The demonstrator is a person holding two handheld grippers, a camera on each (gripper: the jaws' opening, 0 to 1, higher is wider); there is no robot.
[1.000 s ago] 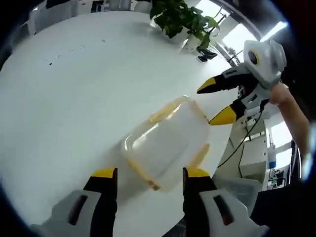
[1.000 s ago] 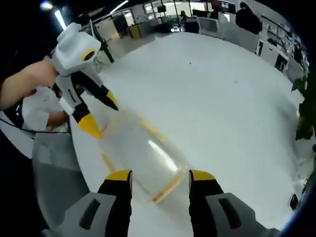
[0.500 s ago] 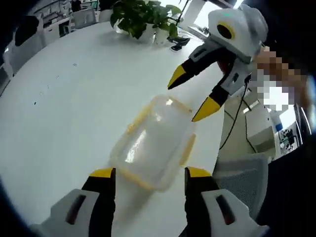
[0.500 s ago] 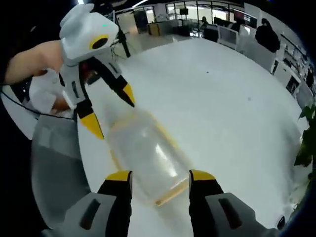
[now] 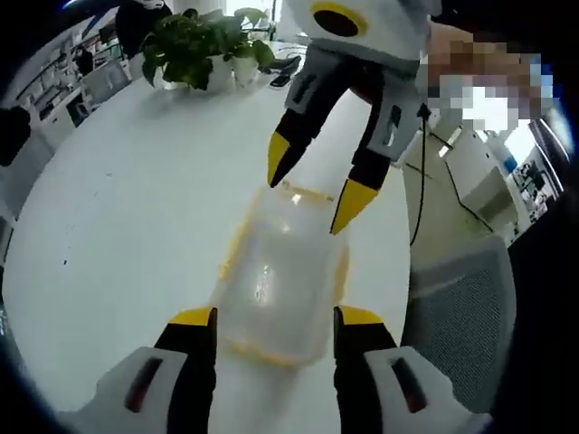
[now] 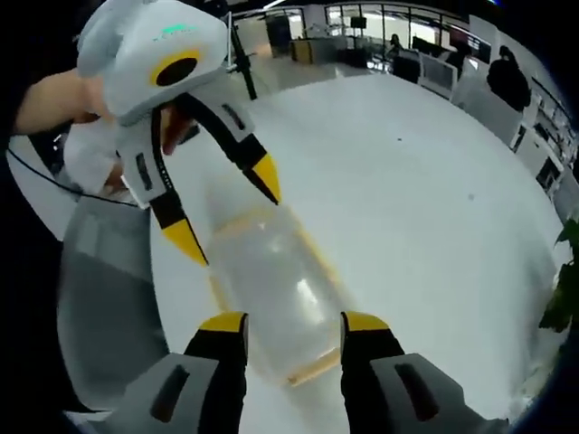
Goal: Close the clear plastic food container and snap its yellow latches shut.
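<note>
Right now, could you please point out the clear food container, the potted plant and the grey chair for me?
Clear food container (image 5: 276,285), left gripper view, middle of its clear lid.
Potted plant (image 5: 194,43), left gripper view, its green leaves.
Grey chair (image 5: 457,316), left gripper view, middle of its seat back.

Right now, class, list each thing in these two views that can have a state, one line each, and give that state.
Container: lying on the white table, lid on top; whether its yellow latches are snapped cannot be told.
Left claw: open, straddling one end of the container.
Right claw: open, straddling the opposite end.
Plant: upright at the far edge of the table.
</note>
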